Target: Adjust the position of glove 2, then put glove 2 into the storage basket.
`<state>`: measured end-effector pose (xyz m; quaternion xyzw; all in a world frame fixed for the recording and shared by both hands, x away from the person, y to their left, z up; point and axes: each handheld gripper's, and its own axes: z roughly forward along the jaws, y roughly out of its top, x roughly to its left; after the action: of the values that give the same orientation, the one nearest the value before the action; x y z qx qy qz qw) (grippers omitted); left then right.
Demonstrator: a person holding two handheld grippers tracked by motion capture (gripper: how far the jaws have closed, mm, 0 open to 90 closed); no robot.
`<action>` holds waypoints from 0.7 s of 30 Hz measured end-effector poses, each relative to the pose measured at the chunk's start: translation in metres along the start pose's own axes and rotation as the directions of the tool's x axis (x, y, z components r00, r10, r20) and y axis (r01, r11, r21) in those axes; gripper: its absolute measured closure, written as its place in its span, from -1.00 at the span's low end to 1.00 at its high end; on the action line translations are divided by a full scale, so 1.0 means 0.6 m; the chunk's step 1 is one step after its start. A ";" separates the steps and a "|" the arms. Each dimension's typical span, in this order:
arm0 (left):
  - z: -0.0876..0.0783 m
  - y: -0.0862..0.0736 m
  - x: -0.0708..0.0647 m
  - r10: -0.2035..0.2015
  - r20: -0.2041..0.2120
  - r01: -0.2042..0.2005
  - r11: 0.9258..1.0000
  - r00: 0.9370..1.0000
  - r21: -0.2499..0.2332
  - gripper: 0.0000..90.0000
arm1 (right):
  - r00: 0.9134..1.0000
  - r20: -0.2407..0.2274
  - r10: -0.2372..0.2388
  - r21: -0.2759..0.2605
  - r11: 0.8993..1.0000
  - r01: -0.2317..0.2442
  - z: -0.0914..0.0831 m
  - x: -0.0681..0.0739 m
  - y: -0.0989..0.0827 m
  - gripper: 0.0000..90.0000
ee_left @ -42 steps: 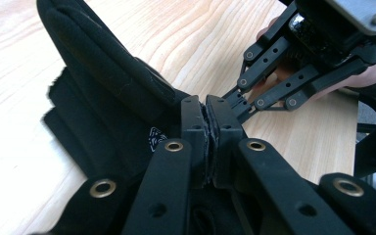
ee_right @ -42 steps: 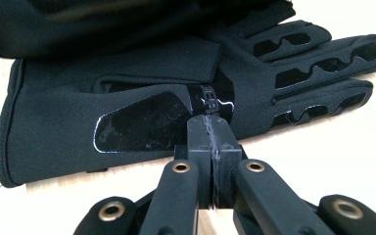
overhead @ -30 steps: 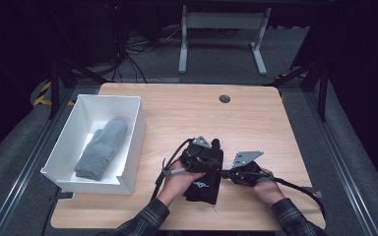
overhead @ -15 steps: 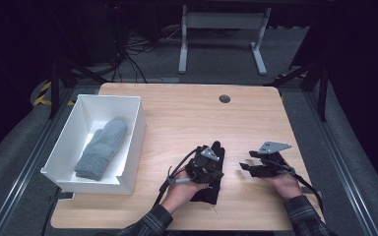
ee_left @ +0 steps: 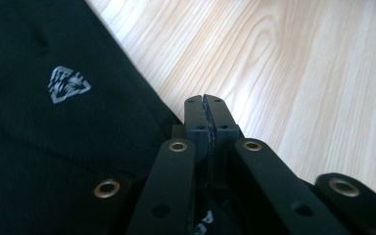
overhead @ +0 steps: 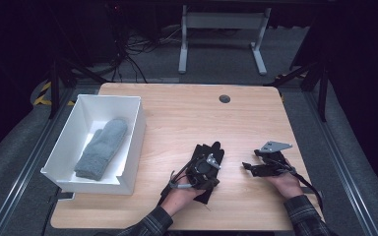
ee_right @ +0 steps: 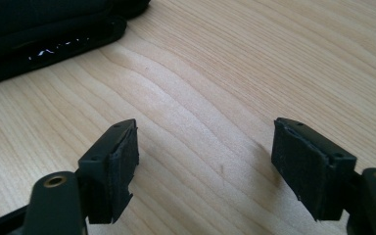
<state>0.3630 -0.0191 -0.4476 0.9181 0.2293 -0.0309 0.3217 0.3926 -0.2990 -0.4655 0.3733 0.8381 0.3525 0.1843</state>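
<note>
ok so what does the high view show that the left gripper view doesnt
The high view takes in the white rectangular plastic bin at the table's left with a grey knitted mitten lying in it, and the right gripper, whose jaws have just been opening with nothing between them. The left gripper view brings close a grey shield-shaped logo on the black fabric glove, and the left gripper with its jaws shut at the glove's edge. Both share that glove and the light wooden table.
</note>
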 end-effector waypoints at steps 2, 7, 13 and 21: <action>-0.011 -0.008 0.005 -0.005 -0.018 0.005 1.000 1.000 0.009 1.00 | 1.000 -0.012 0.009 -0.017 1.000 -0.010 0.001 -0.001 -0.004 -0.43; -0.037 -0.032 0.024 -0.017 -0.049 0.019 0.999 0.999 0.032 0.99 | 1.000 -0.019 0.007 -0.025 1.000 -0.007 0.001 -0.002 -0.006 -0.46; -0.068 -0.058 0.043 -0.064 -0.069 0.064 0.998 0.996 -0.004 0.99 | 1.000 -0.018 0.007 -0.022 1.000 -0.007 0.002 -0.002 -0.005 -0.49; -0.107 -0.038 0.057 -0.045 -0.120 0.033 0.994 0.992 -0.102 0.31 | 1.000 -0.017 0.006 -0.018 1.000 -0.007 0.002 -0.003 -0.005 -0.51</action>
<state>0.3773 0.0493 -0.4167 0.8964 0.2679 0.0307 0.3517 0.3930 -0.3011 -0.4684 0.3714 0.8352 0.3636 0.1796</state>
